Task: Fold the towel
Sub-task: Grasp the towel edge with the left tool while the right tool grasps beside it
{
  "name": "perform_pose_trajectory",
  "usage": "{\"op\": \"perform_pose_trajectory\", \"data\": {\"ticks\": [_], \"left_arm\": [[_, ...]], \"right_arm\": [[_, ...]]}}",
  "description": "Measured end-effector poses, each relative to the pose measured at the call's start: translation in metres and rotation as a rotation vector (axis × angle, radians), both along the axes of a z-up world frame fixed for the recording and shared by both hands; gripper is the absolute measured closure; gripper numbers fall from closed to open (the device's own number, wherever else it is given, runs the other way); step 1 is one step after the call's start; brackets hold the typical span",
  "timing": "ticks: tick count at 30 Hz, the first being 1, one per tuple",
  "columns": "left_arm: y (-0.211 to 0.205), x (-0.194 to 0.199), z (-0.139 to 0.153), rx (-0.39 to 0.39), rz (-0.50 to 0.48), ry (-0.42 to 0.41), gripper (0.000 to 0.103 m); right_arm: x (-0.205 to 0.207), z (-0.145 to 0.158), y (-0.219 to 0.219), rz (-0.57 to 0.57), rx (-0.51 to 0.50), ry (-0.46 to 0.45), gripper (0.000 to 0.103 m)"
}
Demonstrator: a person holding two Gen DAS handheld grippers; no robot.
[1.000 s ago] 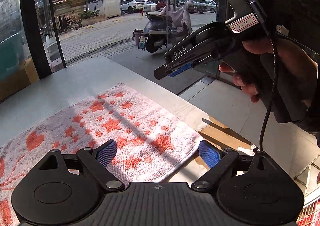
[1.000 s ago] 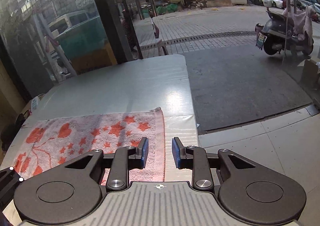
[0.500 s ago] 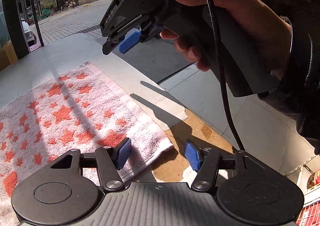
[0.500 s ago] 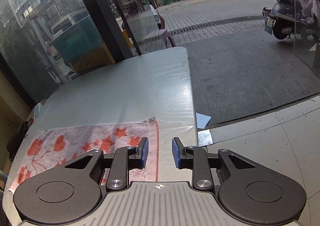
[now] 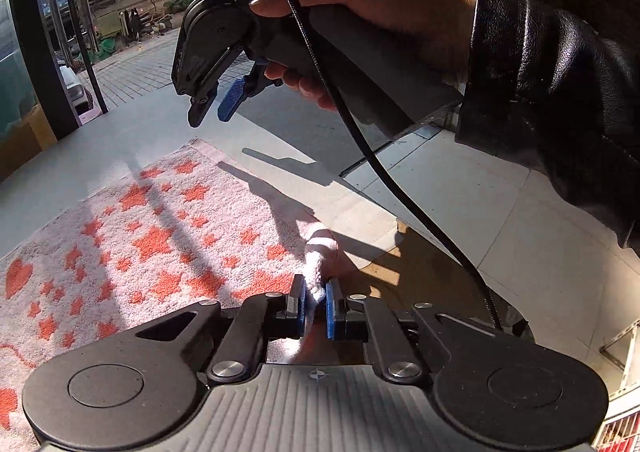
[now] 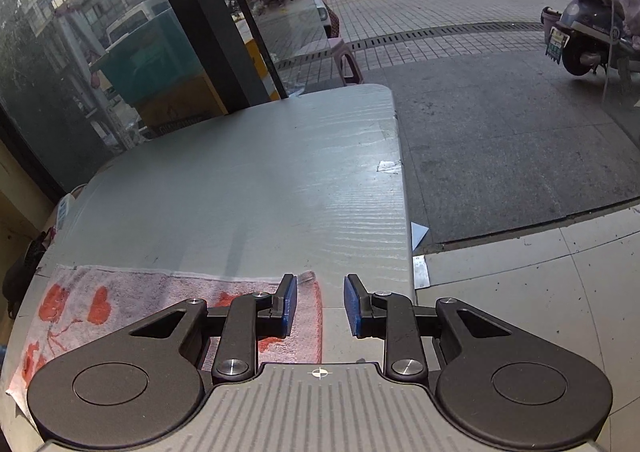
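- So, my left hand-held gripper (image 5: pixel 315 302) is clamped on the towel (image 5: pixel 160 236) corner, bunched between its pads.
- Right hand-held gripper (image 6: pixel 320 304) hangs parted over the far corner, gripping nothing.
- Towel lies flat on the worktop (image 6: pixel 260 180); no fold made yet.

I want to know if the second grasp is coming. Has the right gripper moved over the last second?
Yes. The right gripper has slid toward the far corner of the pink star-patterned towel on the grey table; jaws open.
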State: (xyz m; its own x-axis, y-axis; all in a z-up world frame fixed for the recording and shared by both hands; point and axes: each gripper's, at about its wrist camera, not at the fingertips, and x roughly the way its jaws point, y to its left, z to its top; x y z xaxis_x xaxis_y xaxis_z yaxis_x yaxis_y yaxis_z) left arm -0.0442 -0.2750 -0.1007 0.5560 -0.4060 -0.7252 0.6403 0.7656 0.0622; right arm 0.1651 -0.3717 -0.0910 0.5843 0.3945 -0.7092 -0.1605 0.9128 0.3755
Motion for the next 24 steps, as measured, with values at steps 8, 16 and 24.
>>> {"op": "perform_pose_trajectory", "data": {"ticks": [8, 16, 24], "left_arm": [[0.007, 0.005, 0.000, -0.023, -0.005, 0.022, 0.093], [0.013, 0.014, -0.001, -0.055, -0.014, 0.046, 0.093], [0.016, 0.021, 0.000, -0.080, -0.009, 0.067, 0.093]], "right_arm": [[0.032, -0.011, 0.032, 0.012, -0.156, 0.056, 0.076], [0.029, -0.014, 0.032, 0.043, -0.141, 0.053, 0.066], [0.029, -0.016, 0.036, 0.032, -0.194, 0.032, 0.092]]}}
